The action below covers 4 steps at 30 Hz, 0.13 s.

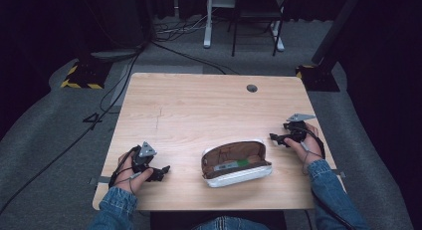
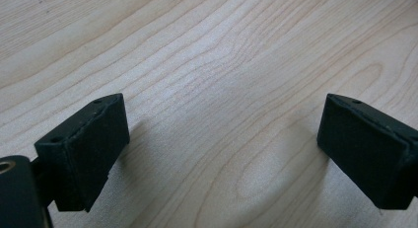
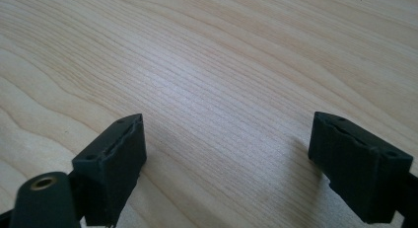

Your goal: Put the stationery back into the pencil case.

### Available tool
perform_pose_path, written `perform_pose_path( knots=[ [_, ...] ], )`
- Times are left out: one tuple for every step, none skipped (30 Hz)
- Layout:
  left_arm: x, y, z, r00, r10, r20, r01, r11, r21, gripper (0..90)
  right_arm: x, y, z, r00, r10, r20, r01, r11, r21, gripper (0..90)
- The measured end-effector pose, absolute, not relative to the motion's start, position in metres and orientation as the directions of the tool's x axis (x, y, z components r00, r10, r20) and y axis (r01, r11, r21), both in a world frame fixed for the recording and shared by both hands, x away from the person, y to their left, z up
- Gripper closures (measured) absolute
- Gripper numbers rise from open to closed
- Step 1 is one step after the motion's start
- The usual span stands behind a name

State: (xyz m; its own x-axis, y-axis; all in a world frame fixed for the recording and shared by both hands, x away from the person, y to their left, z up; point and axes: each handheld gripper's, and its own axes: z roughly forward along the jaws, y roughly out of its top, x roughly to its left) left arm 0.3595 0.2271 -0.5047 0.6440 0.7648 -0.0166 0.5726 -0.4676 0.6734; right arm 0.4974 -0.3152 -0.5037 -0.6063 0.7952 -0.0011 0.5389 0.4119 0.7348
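Observation:
An open pencil case (image 1: 236,163) with a brown lining and white outside lies near the table's front edge, between my hands; small items, one green, lie inside it. My left gripper (image 1: 164,171) rests on the wood at the front left, jaws pointing right toward the case. In the left gripper view my left gripper (image 2: 222,154) stands open over bare wood. My right gripper (image 1: 275,139) sits at the right edge, jaws pointing left, a short way from the case. Its own view has the right gripper (image 3: 226,164) open, nothing between the pads (image 3: 116,159).
The light wooden table (image 1: 199,110) has a round grey cable hole (image 1: 252,88) at its back right. Beyond it are grey carpet, floor cables (image 1: 114,85), a chair and desk legs (image 1: 244,26), and dark stand bases at both back corners.

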Motion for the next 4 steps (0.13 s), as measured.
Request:
perform_pose_path(
  knots=[
    [0.3596, 0.2271, -0.5046, 0.644, 0.765, -0.018, 0.574, -0.468, 0.672, 5.6, 0.4973, -0.3148, -0.5037, -0.604, 0.797, -0.002, 0.54, 0.411, 0.734, 14.2],
    [0.3594, 0.2269, -0.5047, 0.642, 0.766, -0.019, 0.575, -0.465, 0.673, 5.5, 0.4973, -0.3148, -0.5037, -0.603, 0.798, -0.003, 0.54, 0.411, 0.734, 14.1],
    [0.3595, 0.2267, -0.5049, 0.641, 0.767, -0.018, 0.574, -0.464, 0.675, 5.4, 0.4973, -0.3148, -0.5037, -0.603, 0.798, -0.003, 0.54, 0.411, 0.734, 14.1],
    [0.3595, 0.2267, -0.5049, 0.642, 0.767, -0.018, 0.575, -0.464, 0.674, 5.4, 0.4974, -0.3149, -0.5038, -0.604, 0.797, -0.004, 0.539, 0.412, 0.735, 14.1]
  ],
)
